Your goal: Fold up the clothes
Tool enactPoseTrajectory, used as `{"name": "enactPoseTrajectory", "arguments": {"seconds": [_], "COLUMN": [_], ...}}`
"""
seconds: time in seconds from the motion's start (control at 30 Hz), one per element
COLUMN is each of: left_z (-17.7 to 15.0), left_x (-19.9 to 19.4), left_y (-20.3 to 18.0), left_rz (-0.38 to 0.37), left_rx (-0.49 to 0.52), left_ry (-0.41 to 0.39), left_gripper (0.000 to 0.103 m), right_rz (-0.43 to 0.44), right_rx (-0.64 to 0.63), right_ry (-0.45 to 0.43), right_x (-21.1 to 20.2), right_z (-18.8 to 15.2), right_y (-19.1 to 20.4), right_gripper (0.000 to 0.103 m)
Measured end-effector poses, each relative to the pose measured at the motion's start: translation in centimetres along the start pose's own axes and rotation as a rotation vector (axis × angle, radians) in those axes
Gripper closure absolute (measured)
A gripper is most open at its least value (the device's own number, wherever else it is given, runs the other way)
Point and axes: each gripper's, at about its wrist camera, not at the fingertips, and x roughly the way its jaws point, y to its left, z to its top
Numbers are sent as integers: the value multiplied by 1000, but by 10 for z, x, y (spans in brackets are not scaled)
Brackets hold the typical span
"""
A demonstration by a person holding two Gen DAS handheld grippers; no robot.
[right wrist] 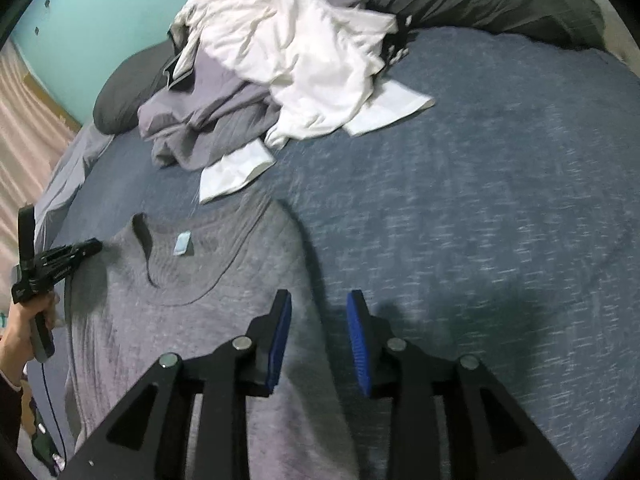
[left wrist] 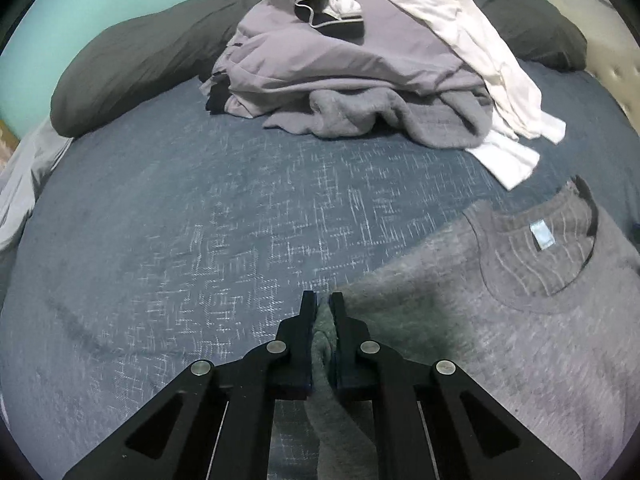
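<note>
A grey sweater (left wrist: 540, 340) lies flat on the bed, neck opening and label facing up. My left gripper (left wrist: 323, 304) is shut on a fold of the sweater's fabric (left wrist: 324, 360) at its left edge. In the right wrist view the same sweater (right wrist: 192, 312) spreads to the left. My right gripper (right wrist: 319, 300) stands open over the sweater's right edge, blue pads apart, nothing pinched between them. The left gripper (right wrist: 94, 246) shows at the sweater's far shoulder, held by a hand (right wrist: 24, 332).
A pile of unfolded clothes (left wrist: 340, 60), grey, lilac and white, sits at the head of the bed (right wrist: 260, 80). Dark pillows (left wrist: 140, 64) lie behind it. The blue patterned bed cover (right wrist: 480, 200) stretches to the right. The bed's left edge drops to the floor (right wrist: 24, 120).
</note>
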Motion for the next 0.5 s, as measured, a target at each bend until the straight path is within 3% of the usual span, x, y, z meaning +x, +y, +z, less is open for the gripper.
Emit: {"name": "enactPoseTrajectory", "arguments": {"seconds": [0.17,0.37,0.5], "left_z": [-1,-8,-12], "left_x": [5,14,16], "left_y": [5,19,32], "left_rz": [-6,10,19], "left_rx": [-12,-41,-72], "left_ry": [10,23,26], "left_gripper": [96,96,96], "right_rz": [-13,1,-7], "right_rx": [17,108,73], "right_ry": [45,26,25], "right_x": [19,26,27], "right_z": [-1,3,4], "right_y": [-2,-17,-10], "right_gripper": [66,66,66]}}
